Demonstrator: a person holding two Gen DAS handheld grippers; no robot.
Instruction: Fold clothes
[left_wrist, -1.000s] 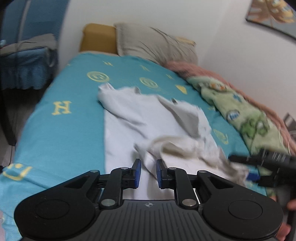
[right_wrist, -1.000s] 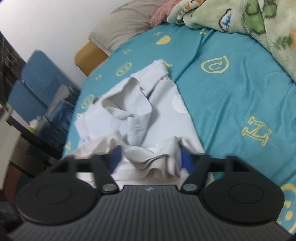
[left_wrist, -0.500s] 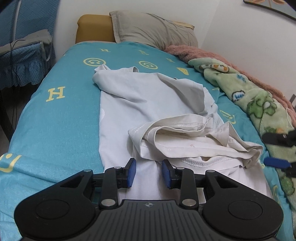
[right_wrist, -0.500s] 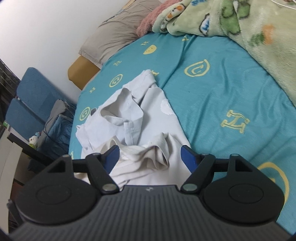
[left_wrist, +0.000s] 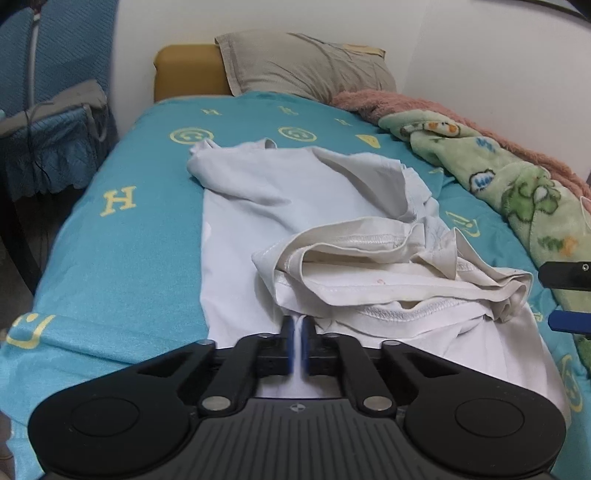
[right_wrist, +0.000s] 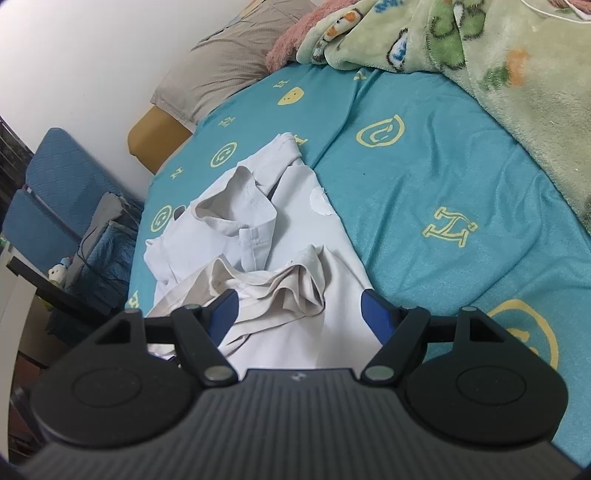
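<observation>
A white T-shirt (left_wrist: 266, 206) lies crumpled on the teal bedsheet (left_wrist: 122, 236), its hem bunched in folds (left_wrist: 388, 273) near me. My left gripper (left_wrist: 297, 332) is shut on the shirt's near edge, with white cloth pinched between the blue pads. My right gripper (right_wrist: 301, 314) is open above the shirt's near right part (right_wrist: 295, 332), holding nothing. Its fingers (left_wrist: 565, 295) also show at the right edge of the left wrist view, beside the bunched hem.
A grey pillow (left_wrist: 303, 70) and a yellow headboard (left_wrist: 188, 70) lie at the far end. A green cartoon blanket (left_wrist: 517, 192) over a pink one (left_wrist: 388, 103) runs along the wall side. A blue chair with clothes (left_wrist: 48, 122) stands left of the bed.
My left gripper has closed on the shirt's near edge; it was open half a second ago. My right gripper stays open and has dropped nearer the shirt. The bunched hem has settled.
</observation>
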